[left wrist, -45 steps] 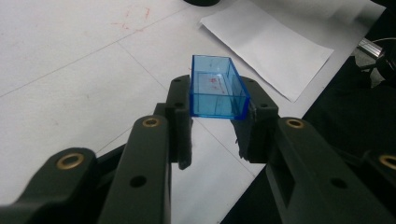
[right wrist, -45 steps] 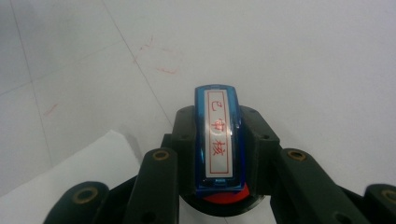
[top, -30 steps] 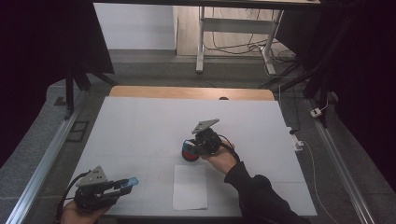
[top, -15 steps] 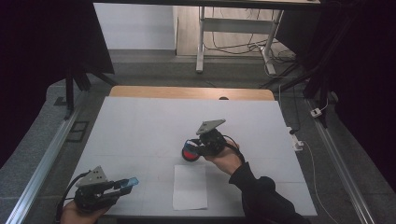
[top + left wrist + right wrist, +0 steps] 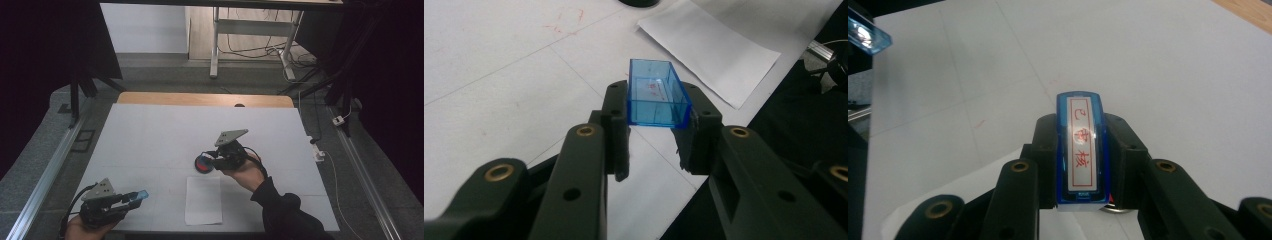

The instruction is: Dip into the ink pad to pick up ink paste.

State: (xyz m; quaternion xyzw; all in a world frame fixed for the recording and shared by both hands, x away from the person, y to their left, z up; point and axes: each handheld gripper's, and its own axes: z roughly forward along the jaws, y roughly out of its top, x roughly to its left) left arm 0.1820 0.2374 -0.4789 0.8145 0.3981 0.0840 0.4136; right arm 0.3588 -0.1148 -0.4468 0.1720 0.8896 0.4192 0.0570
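Observation:
My left gripper (image 5: 134,197) rests near the table's front left corner, shut on a clear blue plastic cap (image 5: 656,95) that sticks out past its fingertips (image 5: 616,100). The cap (image 5: 141,194) points right, toward the paper. My right gripper (image 5: 212,159) hovers mid-table, shut on a blue stamp (image 5: 1080,145) with a white label bearing red characters. It points left, just over a round black ink pad with a red centre (image 5: 202,164). A white paper sheet (image 5: 203,200) lies flat in front of the pad, between the two hands.
The table has a white cover (image 5: 165,135) with a wooden strip (image 5: 200,99) along the far edge. Metal rails (image 5: 50,170) run down both sides. The front edge lies close under the left hand. Cables and a desk frame (image 5: 250,35) stand on the floor beyond.
The right gripper with the stamp has drifted a little to the right and upward, away from the ink pad. The left gripper and the cap have stayed put.

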